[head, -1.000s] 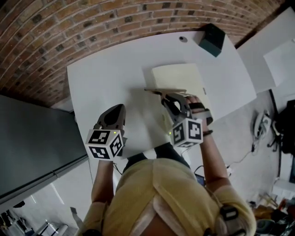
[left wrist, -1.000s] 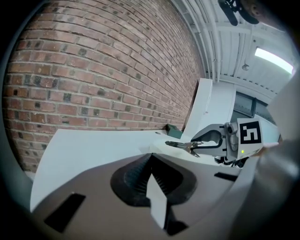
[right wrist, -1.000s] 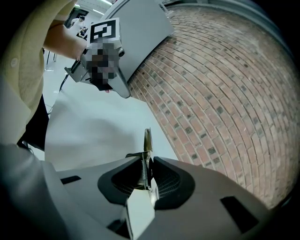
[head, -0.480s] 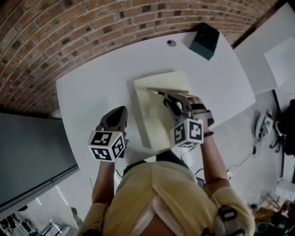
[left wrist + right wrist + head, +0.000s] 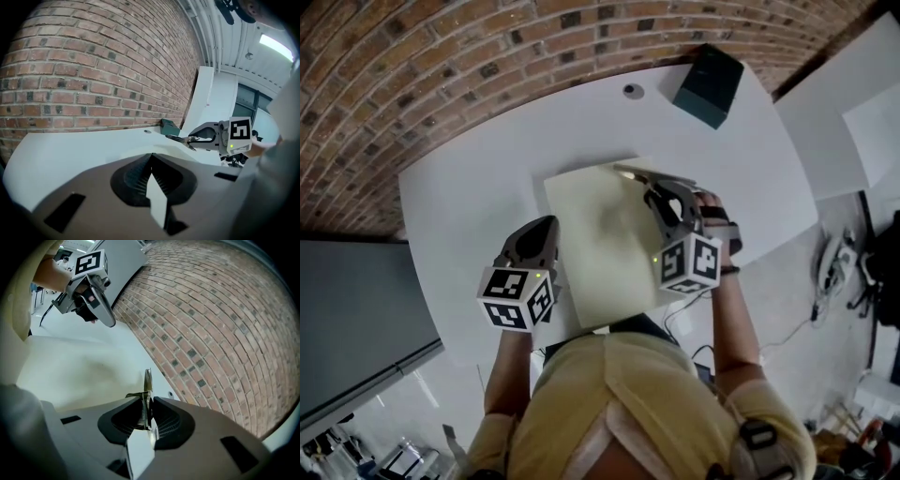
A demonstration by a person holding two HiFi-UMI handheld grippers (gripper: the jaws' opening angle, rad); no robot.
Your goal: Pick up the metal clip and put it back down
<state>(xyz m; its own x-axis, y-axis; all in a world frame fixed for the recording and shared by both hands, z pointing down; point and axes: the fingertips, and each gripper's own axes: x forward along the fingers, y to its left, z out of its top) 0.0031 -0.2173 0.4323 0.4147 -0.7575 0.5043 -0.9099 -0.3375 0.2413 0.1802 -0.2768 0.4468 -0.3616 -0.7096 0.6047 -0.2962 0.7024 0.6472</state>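
Though indistinct, metal clip (image 5: pixel 148 380) between jaws.

Nothing to read here: no words, no numbers, no brand on anything in sight. The only signs are black-and-white square code markers. In the head view the left cube (image 5: pixel 516 298) shows one on its top face and one on its side, and the right cube (image 5: pixel 689 263) does the same. The left gripper view catches a single marker on the right cube (image 5: pixel 240 130), and the right gripper view one on the left cube (image 5: pixel 89 262). They are patterns only, not letters.
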